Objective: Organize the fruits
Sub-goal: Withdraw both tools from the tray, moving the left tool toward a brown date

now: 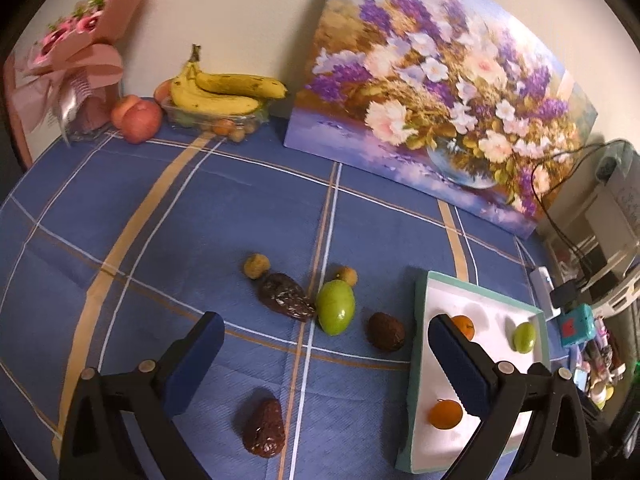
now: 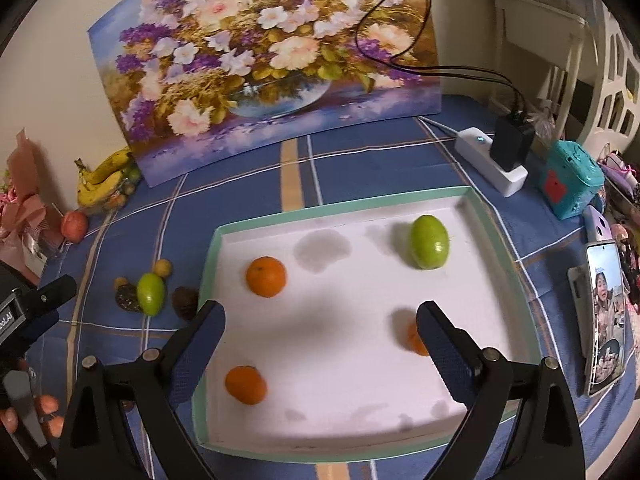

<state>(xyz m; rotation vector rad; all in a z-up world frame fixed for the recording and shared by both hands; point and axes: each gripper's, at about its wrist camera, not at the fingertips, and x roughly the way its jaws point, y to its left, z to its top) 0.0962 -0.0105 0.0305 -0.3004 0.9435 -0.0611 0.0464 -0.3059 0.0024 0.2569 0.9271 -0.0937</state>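
My left gripper (image 1: pixel 324 354) gapes wide over loose dates (image 1: pixel 264 428); my right gripper (image 2: pixel 320 336) gapes, empty, above the tray (image 2: pixel 340 202) of oranges (image 2: pixel 266 276).

White tray (image 2: pixel 496 248), teal rim, flat on cloth below right gripper (image 2: pixel 320 328). In tray: orange (image 2: pixel 266 276) ahead-left of gripper, orange (image 2: pixel 245 385) beside left finger, third orange (image 2: pixel 414 340) half hidden behind right finger, green fruit (image 2: pixel 430 242) ahead-right. Outside tray, far left of gripper: green fruit (image 2: pixel 151 293), dark dates (image 2: pixel 127 298), brown fruit (image 2: pixel 185 302), small yellow fruits (image 2: pixel 163 268), loose cluster.
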